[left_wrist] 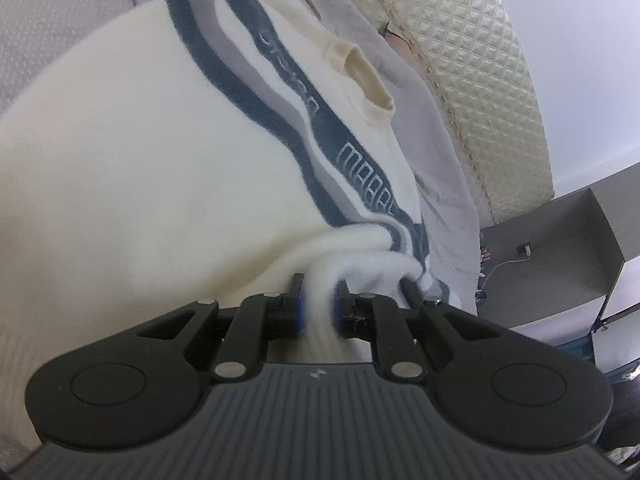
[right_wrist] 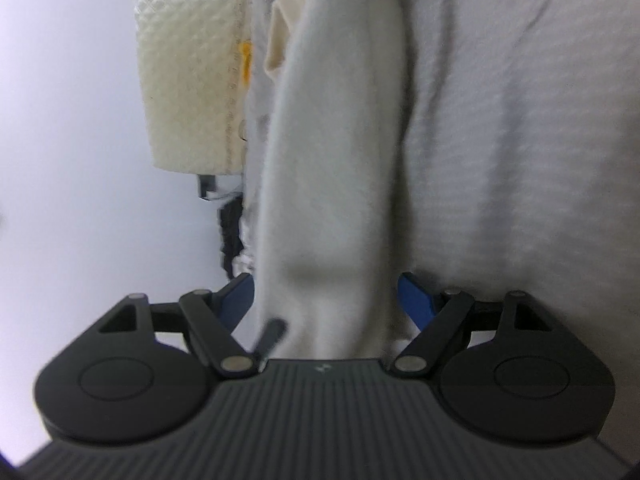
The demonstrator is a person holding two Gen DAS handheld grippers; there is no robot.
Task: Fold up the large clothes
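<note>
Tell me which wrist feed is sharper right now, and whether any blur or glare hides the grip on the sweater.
Left wrist view: sharper, the sweater lettering is legible, the left gripper visibly pinches a fold, edges bowed by fisheye. Right wrist view: soft and smeared throughout, the right gripper fingers stand wide around the fabric, contact unclear. No glare in either; lighting is flat.

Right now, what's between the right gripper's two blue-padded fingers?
In the right wrist view, a thick fold of the fuzzy cream sweater with navy stripes runs between the right gripper fingers, which stand wide apart, not clamped.
</note>
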